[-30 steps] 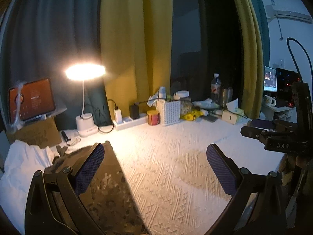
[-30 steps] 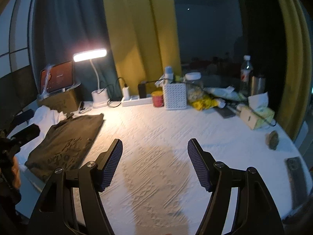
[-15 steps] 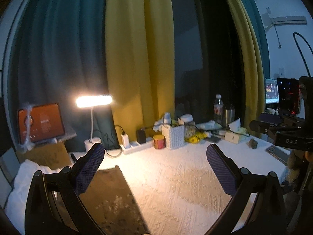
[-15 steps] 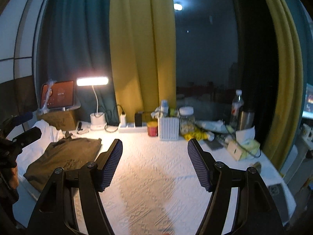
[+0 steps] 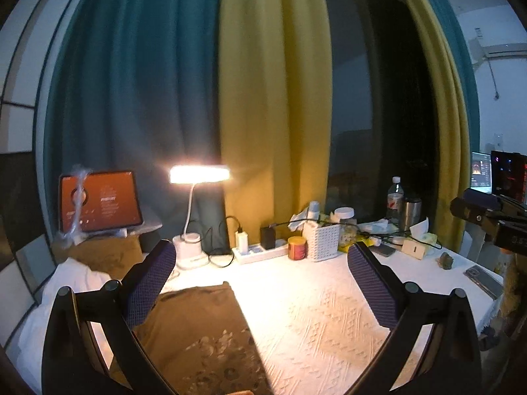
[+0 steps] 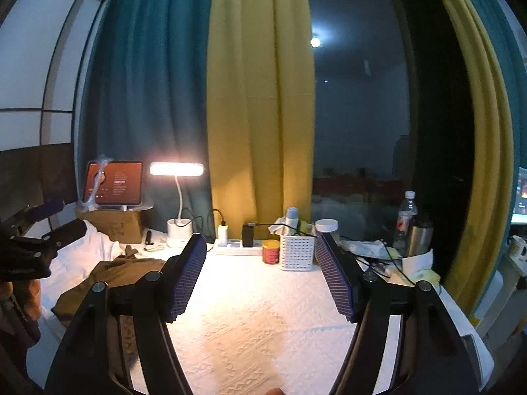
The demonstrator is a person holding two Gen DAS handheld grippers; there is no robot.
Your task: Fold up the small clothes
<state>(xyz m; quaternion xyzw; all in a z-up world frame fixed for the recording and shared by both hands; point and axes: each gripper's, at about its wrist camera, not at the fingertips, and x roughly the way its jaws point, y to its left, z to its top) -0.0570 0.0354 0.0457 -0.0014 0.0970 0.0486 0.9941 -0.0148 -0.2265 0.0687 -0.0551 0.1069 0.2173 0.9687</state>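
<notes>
The left tongs [image 5: 262, 283] are standing wide apart with nothing between the pads, hanging above the desk [image 5: 316, 322] and pointing toward the curtains. The right tongs [image 6: 260, 276] are likewise gaping wide and gripping nothing, hovering over the white textured cover near its middle. In the right wrist view, the left tongs are showing at the far left edge; in the left wrist view, the right tongs are showing at the far right edge.

The brown folded garment [image 5: 197, 332] is lying flat on the left part of the desk, just below and beside the left finger of the left tongs, apart from both pairs of pads. In the right wrist view the same garment [image 6: 108, 279] is sitting left of the right tongs, next to a heap of white cloth [image 6: 82, 250].

Farther back, a lit desk lamp [image 5: 199, 175] is glowing beside a tablet [image 5: 98, 201] propped on a cardboard box [image 6: 113, 227]. A power strip [image 5: 260, 252], a red tin [image 5: 297, 247] and a white perforated basket [image 5: 322, 242] are lining the rear edge, with a water bottle [image 5: 394, 197], a steel flask [image 5: 411, 212] and a tissue box [image 5: 420, 245] to their right. Teal and yellow curtains [image 5: 273, 98] are hanging behind.
</notes>
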